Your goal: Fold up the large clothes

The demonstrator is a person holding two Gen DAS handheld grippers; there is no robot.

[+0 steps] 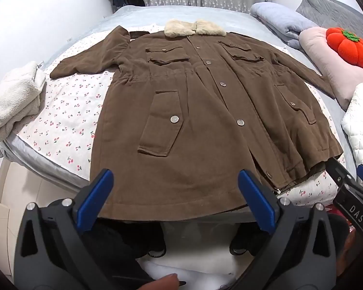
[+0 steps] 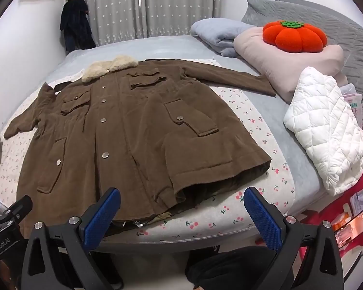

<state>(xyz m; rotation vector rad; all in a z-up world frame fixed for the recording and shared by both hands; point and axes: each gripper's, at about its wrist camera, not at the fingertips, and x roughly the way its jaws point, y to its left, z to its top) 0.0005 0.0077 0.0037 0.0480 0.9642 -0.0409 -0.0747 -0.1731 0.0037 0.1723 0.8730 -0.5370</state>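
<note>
The brown coat is spread flat, front up, ready for folding; both grippers (left gripper, right gripper) are poised over its near hem, jaws released, nothing grasped.

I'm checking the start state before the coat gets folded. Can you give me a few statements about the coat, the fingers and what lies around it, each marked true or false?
1. The brown coat lies spread flat on the bed, front side up. True.
2. The left gripper is clamped on the coat's hem. False: its fingers stand wide apart, gripping nothing.
3. The coat has a pale furry collar. True.
4. The right gripper holds a sleeve. False: it is open and empty, near the coat's bottom corner.
5. The orange pumpkin cushion sits on the coat. False: it rests on a pink pillow beside it.
</note>
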